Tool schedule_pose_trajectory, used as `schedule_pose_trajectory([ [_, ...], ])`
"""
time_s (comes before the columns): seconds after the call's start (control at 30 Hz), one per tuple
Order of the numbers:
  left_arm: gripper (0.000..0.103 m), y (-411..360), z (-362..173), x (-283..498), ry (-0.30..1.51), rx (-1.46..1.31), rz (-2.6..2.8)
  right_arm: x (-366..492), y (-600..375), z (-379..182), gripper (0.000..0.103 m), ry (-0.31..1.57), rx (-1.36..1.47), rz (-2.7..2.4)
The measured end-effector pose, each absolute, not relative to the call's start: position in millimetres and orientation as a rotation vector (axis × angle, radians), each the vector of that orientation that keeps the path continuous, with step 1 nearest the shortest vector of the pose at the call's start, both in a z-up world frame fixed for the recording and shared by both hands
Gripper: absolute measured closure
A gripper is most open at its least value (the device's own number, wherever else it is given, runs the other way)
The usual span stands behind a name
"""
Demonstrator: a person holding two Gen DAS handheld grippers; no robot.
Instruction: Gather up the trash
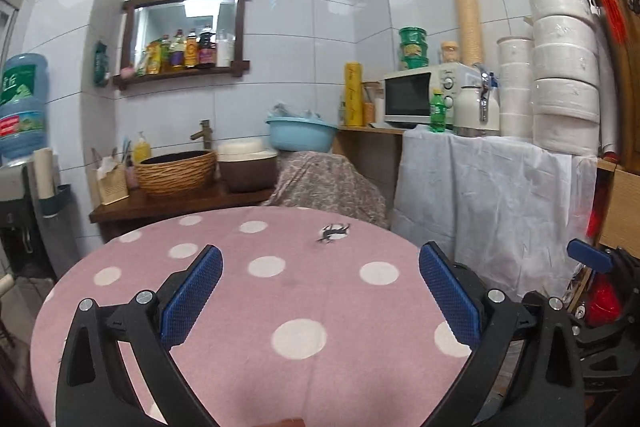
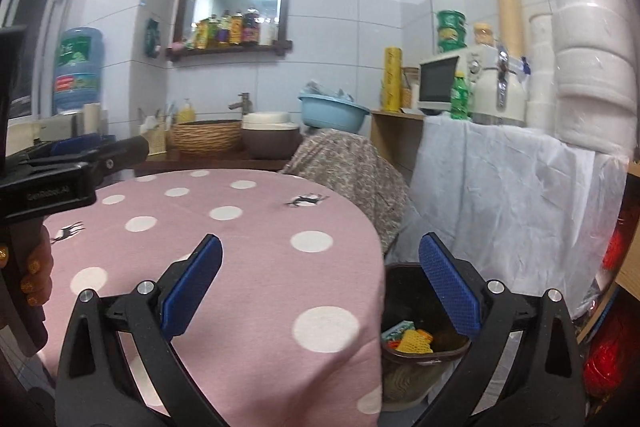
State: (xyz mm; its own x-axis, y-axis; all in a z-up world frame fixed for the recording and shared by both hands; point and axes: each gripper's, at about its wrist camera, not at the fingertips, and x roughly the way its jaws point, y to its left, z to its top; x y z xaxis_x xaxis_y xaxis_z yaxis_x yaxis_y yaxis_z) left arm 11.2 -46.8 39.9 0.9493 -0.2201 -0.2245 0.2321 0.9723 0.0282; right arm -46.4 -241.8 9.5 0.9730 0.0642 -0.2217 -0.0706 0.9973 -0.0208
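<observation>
My left gripper (image 1: 320, 259) is open and empty above a round table with a pink polka-dot cloth (image 1: 248, 307). My right gripper (image 2: 320, 251) is open and empty over the table's right edge (image 2: 360, 227). A dark trash bin (image 2: 404, 279) stands on the floor beside the table, under the right gripper's right finger. Inside it lie a yellow mesh piece (image 2: 416, 341) and a green wrapper (image 2: 396, 330). The left gripper shows at the left of the right wrist view (image 2: 76, 157); the right gripper's blue pad shows at the right of the left wrist view (image 1: 590, 255).
A counter with a wicker basket (image 1: 176, 171), a brown bowl (image 1: 248, 167) and a blue basin (image 1: 300, 133) stands behind the table. A white-draped shelf (image 1: 492, 195) at the right holds a microwave (image 1: 420, 95), a green bottle (image 1: 438, 111) and a kettle (image 1: 476, 111). A cloth-covered chair (image 1: 328, 187) stands behind the table.
</observation>
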Motion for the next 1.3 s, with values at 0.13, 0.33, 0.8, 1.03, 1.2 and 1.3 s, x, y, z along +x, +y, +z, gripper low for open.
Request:
schedule_pose_trajectory([
  [0.13, 0.005, -32, 31, -4, 0.221, 0.040, -0.168, -66, -225, 9, 0.006, 0.196, -0.020, 0.098],
  [0.33, 0.005, -28, 15, -19, 0.242, 0.084, -0.110, -85, -222, 6, 0.006, 0.186, -0.030, 0.076],
  [0.8, 0.005, -30, 15, -32, 0.238, 0.052, -0.130, -101, -239, 8, 0.006, 0.171, -0.013, 0.043],
  [1.03, 0.005, -33, 13, -31, 0.250, 0.058, -0.133, -99, -241, 6, 0.006, 0.180, -0.021, 0.034],
  [1.2, 0.005, -33, 12, -31, 0.248, 0.063, -0.125, -97, -241, 5, 0.006, 0.185, -0.019, 0.036],
  [1.3, 0.005, -33, 13, -31, 0.248, 0.062, -0.129, -97, -240, 5, 0.006, 0.186, -0.022, 0.036],
])
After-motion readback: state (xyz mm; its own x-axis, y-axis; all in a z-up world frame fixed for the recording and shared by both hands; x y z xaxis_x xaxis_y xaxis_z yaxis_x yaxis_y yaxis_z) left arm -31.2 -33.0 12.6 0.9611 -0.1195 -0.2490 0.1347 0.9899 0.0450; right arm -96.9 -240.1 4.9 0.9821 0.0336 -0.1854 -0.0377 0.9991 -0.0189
